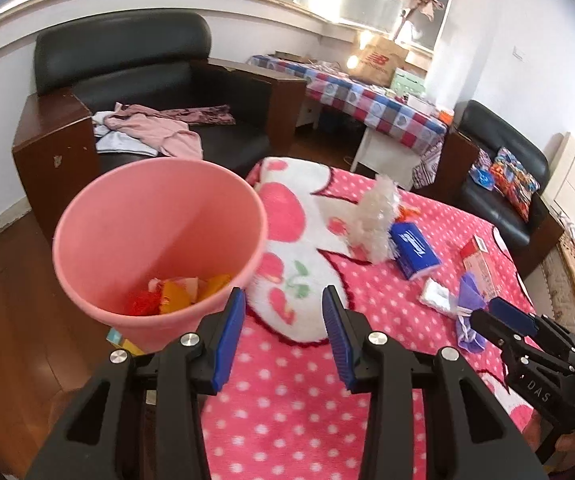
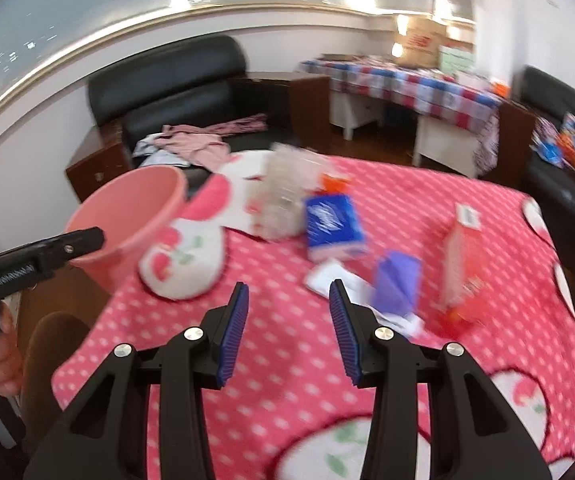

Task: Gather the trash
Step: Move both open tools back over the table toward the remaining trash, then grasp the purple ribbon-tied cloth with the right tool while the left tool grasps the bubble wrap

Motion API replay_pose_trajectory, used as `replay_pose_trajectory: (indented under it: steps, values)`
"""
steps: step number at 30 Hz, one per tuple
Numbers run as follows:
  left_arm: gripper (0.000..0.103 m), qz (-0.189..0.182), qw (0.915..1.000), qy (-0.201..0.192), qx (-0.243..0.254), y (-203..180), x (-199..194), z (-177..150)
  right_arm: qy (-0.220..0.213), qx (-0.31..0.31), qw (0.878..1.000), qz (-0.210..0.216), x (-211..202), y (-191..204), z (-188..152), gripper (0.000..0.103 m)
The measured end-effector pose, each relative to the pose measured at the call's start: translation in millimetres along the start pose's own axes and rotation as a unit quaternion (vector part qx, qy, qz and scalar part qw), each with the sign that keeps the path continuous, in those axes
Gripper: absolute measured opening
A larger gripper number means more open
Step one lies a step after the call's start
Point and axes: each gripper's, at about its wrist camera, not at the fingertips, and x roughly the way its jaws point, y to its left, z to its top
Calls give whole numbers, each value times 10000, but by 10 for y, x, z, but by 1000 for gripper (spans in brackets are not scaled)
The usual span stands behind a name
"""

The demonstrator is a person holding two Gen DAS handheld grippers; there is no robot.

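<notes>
The trash is spread over a bed with a pink polka-dot blanket (image 2: 287,360). There's a crumpled purple wrapper (image 2: 397,282) sitting on a white packet (image 2: 329,278), with a blue tissue pack (image 2: 333,224) just behind them and a clear crinkly plastic wad (image 2: 283,196) further back next to the blue pack. A red-and-white carton (image 2: 461,264) lies to the right of the purple wrapper. All a bit smeared in the right wrist view, so no reading labels.

The pink bin (image 1: 159,240) is at the left edge of the bed, tilted toward the camera, with some orange, yellow and red scraps (image 1: 179,292) already in the bottom.

The left hand-held gripper (image 1: 283,316) has its blue pads apart. One finger sits right at the bin's rim, but I can't tell if it's really touching or gripping it. The right hand-held gripper (image 2: 289,308) has its jaws parted with nothing between them, hovering over the blanket just short of the white packet.

Further out: a black armchair (image 1: 147,80) with pink clothes (image 1: 163,128) dumped on it, and a bench with a checked cloth (image 1: 367,100) carrying a cardboard box (image 1: 379,60).
</notes>
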Motion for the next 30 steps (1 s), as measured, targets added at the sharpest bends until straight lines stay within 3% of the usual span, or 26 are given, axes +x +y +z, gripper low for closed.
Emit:
replay_pose_trajectory:
  steps: [9,30]
  values:
    - [39,-169,9994,190,253,-255,151,-59,210,551,9975,-378,6,-502,-261,43]
    - [39,-239,9975,421,517,-587,577,96,611,897,9941,-70,428,-615,-280,42]
